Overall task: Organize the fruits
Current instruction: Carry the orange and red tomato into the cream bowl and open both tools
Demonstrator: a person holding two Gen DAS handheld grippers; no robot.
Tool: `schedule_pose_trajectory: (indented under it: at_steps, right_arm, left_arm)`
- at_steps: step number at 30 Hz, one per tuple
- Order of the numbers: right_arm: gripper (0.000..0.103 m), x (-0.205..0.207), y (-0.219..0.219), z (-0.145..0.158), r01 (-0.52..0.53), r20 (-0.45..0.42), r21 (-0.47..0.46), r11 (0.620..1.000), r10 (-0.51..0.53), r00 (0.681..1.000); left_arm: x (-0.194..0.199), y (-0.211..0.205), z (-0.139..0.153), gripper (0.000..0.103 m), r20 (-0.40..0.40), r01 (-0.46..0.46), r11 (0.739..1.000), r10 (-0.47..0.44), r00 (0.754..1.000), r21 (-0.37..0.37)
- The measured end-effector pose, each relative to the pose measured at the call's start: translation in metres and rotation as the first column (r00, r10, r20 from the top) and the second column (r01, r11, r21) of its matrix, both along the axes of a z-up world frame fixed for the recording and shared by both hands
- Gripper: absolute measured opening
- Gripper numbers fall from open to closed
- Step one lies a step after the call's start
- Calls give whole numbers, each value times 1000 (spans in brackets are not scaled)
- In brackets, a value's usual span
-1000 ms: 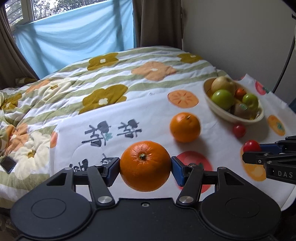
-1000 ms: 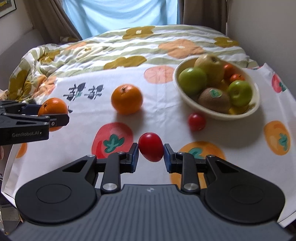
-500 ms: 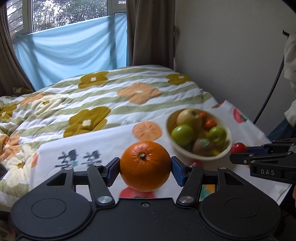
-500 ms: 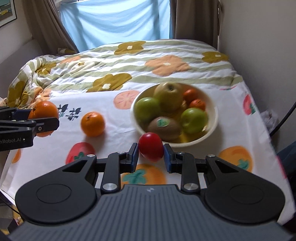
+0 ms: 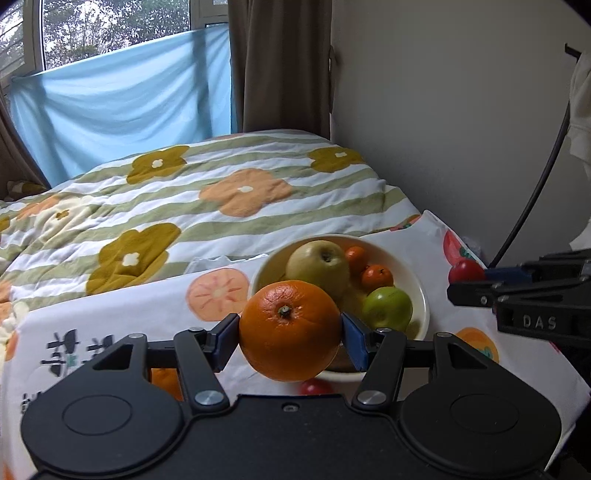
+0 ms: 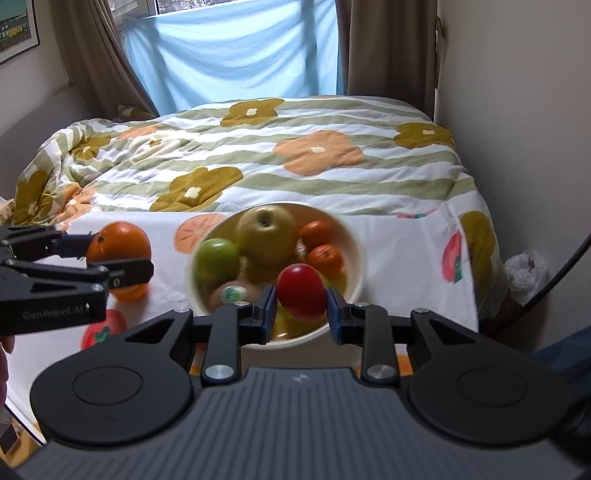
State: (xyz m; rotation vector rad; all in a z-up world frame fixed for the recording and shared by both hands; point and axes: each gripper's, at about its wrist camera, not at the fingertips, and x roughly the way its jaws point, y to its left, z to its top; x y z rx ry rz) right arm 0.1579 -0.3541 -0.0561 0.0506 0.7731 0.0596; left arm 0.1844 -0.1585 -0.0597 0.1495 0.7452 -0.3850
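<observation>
Right gripper (image 6: 300, 308), clamping a red tomato (image 6: 301, 291), is hanging directly over the bowl (image 6: 352, 254); left gripper (image 5: 290, 334), grasping an orange (image 5: 290, 330), is nearing the rim.

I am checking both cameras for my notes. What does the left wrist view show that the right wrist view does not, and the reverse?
Only the left wrist view shows a small red fruit on the cloth below the held orange.

Only the right wrist view shows the stickered kiwi in the bowl and a framed picture.

Both show the bowl, the left gripper clamping the orange, and the right gripper clamping a red tomato.
</observation>
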Motion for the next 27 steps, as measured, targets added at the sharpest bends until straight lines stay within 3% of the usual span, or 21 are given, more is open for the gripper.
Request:
schedule_pose_trajectory:
  at_steps: [8,20,21,23,24,27]
  right_arm:
    - [44,33,-39,-16,-17,-11,-2,1000,17,1000]
    - [44,55,-59,-29,-29,-16,17,999,29,999]
    - [44,56,-59,-29,-30,-16,19,999,30,999]
    - [44,57,-60,-30,-30,-15,25,999,30,999]
    - [44,58,-60,-29,-31,-14,26,999,31,999]
    - [44,61,-59,-27,-35,-9,28,999,36,999]
  left_arm:
    - [32,-41,-25,63,-31,-4,1000,5,1000,18]
    - [53,-77,-48,64,-52,15,997,-11,999,74]
    - [53,-78,-48,66,-54,17,997,-12,998,76]
    - [50,-76,-43,90,-23,17,998,-16,1000,66]
    - [48,-75,-39,95,-4,13,998,-13,1000,57]
    - [46,-66,-28,99,18,8,999,-8,1000,33]
